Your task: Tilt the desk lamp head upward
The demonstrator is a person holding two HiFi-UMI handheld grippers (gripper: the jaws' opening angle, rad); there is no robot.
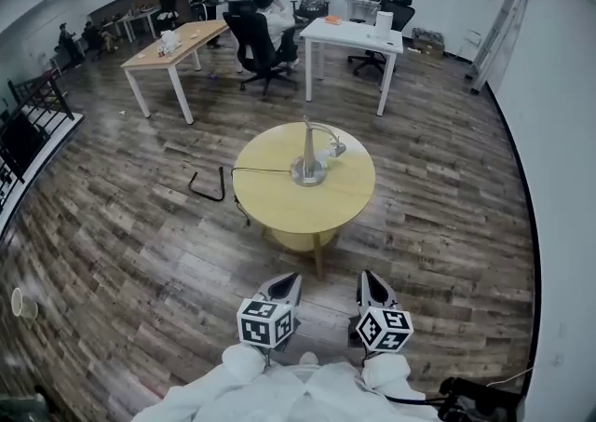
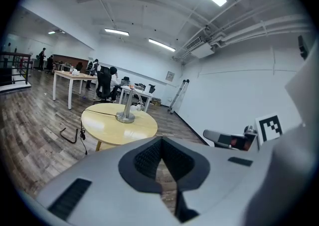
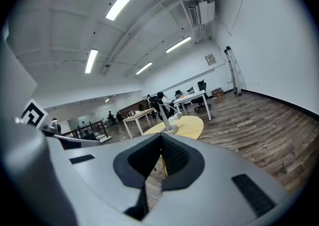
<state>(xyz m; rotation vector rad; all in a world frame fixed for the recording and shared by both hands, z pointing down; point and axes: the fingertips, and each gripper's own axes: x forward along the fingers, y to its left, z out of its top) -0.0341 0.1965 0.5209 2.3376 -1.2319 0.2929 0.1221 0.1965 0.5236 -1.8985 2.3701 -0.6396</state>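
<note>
A silver desk lamp (image 1: 308, 152) stands on a round yellow table (image 1: 279, 201) in the middle of the room; its head (image 1: 335, 147) droops to the right of the post. The lamp also shows far off in the left gripper view (image 2: 127, 108) and the right gripper view (image 3: 167, 122). My left gripper (image 1: 291, 278) and right gripper (image 1: 366, 276) are both shut and empty, held close to my body, well short of the table. In the left gripper view (image 2: 160, 142) and the right gripper view (image 3: 161, 140) the jaws meet with nothing between them.
A black cord (image 1: 256, 170) runs from the lamp off the table's left edge to a black object on the floor (image 1: 209, 185). Further back stand a wooden desk (image 1: 175, 43), a white desk (image 1: 352, 36) and office chairs with people seated. A railing (image 1: 37, 99) lies at the left.
</note>
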